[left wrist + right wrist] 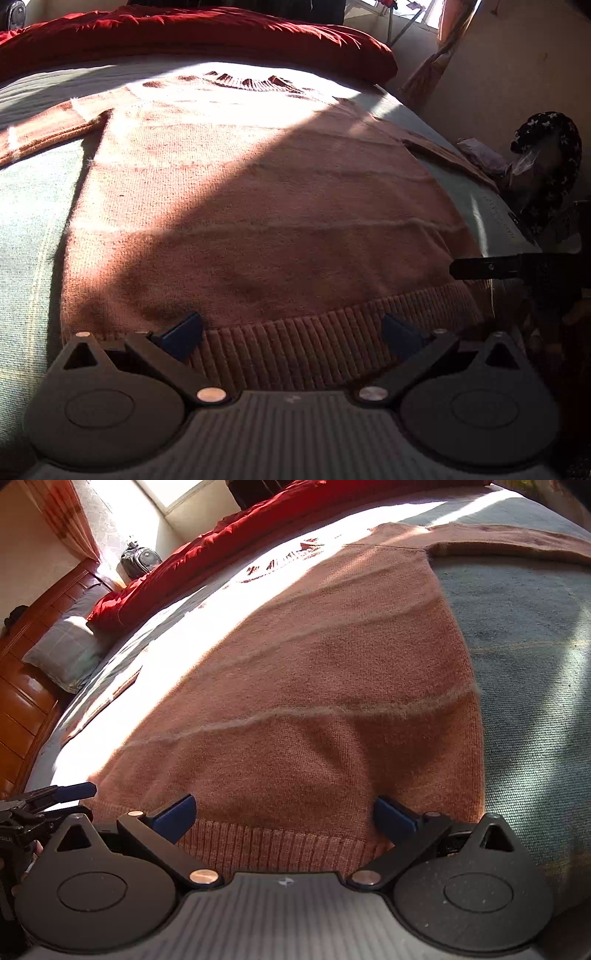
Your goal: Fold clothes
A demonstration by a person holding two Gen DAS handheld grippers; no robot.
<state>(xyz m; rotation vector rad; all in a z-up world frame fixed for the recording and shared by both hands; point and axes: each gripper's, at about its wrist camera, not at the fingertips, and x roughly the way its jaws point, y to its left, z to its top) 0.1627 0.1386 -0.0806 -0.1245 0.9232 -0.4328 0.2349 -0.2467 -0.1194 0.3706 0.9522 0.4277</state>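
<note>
The sweater lies flat on the bed, soft, limp and probably stretchy, so both grippers' spread fingers should pinch the thicker ribbed hem near its corners.

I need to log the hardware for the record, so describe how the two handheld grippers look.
The left gripper and right gripper look alike: a grey ribbed body, two round black housings with triangular cut-outs, black link arms on silver rivets, and blue finger pads. No cables, sleeves or readable markings show.
</note>
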